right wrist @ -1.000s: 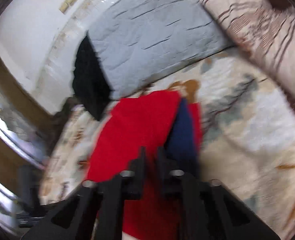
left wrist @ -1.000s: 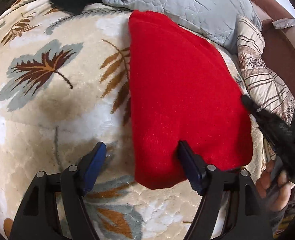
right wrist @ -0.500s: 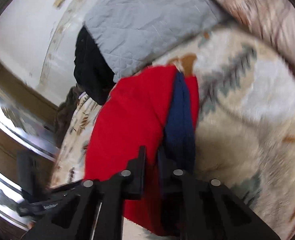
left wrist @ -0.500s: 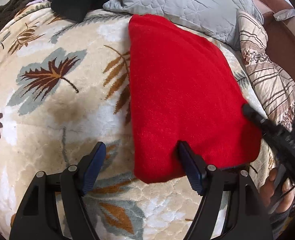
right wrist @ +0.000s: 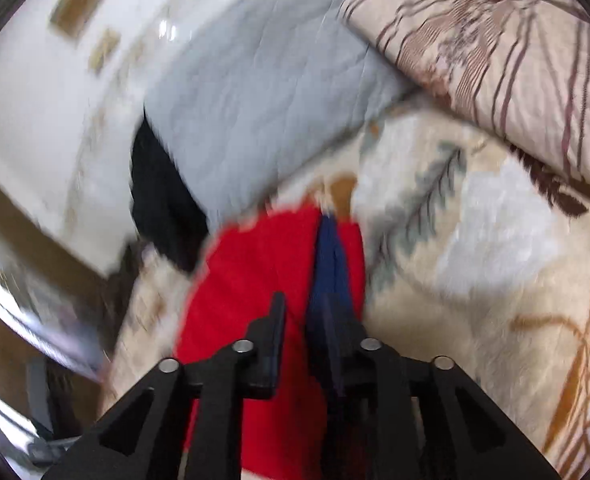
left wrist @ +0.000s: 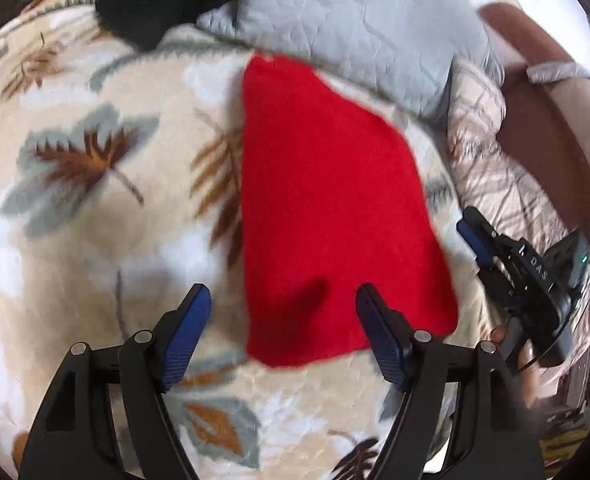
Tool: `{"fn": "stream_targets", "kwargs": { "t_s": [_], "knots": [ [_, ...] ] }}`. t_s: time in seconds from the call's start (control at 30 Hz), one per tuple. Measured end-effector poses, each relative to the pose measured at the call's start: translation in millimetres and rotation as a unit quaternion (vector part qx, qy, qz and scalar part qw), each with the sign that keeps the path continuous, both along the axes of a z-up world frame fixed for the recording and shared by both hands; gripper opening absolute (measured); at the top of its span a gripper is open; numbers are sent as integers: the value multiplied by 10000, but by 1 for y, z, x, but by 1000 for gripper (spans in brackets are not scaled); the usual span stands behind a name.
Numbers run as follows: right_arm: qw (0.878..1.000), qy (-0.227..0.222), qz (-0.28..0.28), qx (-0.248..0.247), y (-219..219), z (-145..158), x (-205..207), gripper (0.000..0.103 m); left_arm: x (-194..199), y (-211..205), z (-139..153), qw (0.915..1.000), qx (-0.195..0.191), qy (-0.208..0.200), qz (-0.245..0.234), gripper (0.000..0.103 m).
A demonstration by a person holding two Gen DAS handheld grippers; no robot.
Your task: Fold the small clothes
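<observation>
A folded red knit garment [left wrist: 335, 208] lies flat on the cream leaf-patterned blanket [left wrist: 95, 220]. My left gripper [left wrist: 283, 320] is open and empty, lifted just above the garment's near edge, its right finger over the cloth. My right gripper [left wrist: 473, 236] shows at the right, clear of the garment's right edge. In the right wrist view the right gripper [right wrist: 307, 312] has its jaws nearly together with nothing between them, and the red garment [right wrist: 255, 272] lies ahead of it.
A grey quilted pillow [left wrist: 355, 28] lies behind the garment, a striped beige pillow [left wrist: 491, 168] to its right, and a black cloth [left wrist: 155, 0] at the back left. A brown headboard [left wrist: 555, 128] stands at the far right.
My right gripper has pulled back off the garment's right edge to the right. My left gripper has lifted slightly. The garment lies unchanged.
</observation>
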State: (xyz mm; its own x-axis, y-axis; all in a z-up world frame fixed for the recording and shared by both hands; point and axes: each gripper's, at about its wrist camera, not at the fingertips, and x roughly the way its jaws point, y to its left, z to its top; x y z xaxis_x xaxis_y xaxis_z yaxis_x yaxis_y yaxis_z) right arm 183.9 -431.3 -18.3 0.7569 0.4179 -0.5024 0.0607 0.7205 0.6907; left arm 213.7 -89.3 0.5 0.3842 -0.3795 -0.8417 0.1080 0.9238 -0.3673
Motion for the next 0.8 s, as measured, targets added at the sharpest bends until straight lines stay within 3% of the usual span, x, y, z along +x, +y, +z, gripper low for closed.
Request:
{"fn": "stream_targets", "kwargs": {
  "t_s": [0.1,0.23,0.3,0.43,0.5,0.53,0.57,0.67,0.73,0.8],
  "knots": [
    [9990,74,63,426,3,-9,24,36,20,-10,9,9993,303,-198,-53,75],
    [9983,528,162,210,25,-25,54,41,45,-23,5,9988,458,-141,-81,75],
    [9975,554,380,219,35,-29,61,14,51,-26,-1,9989,456,-116,-73,75],
    [9989,17,160,-434,42,-1,55,13,62,-37,-25,9980,619,15,-138,79],
    [9971,315,35,-689,42,-10,56,14,62,-39,-31,9981,606,34,-107,86],
    [9942,680,36,-837,45,-26,61,14,61,-39,-32,9980,621,49,-116,86],
    [9949,721,24,-706,43,-32,59,14,60,-38,-30,9980,617,42,-120,85],
    [9969,542,-214,-529,34,-13,49,24,54,-32,-9,9985,481,-201,-141,84],
    [9944,-15,-488,-937,35,12,34,28,53,-34,6,9975,508,-473,-152,84],
    [9937,-427,-342,-980,41,23,29,29,58,-40,14,9957,646,-637,-192,84]
  ]
}}
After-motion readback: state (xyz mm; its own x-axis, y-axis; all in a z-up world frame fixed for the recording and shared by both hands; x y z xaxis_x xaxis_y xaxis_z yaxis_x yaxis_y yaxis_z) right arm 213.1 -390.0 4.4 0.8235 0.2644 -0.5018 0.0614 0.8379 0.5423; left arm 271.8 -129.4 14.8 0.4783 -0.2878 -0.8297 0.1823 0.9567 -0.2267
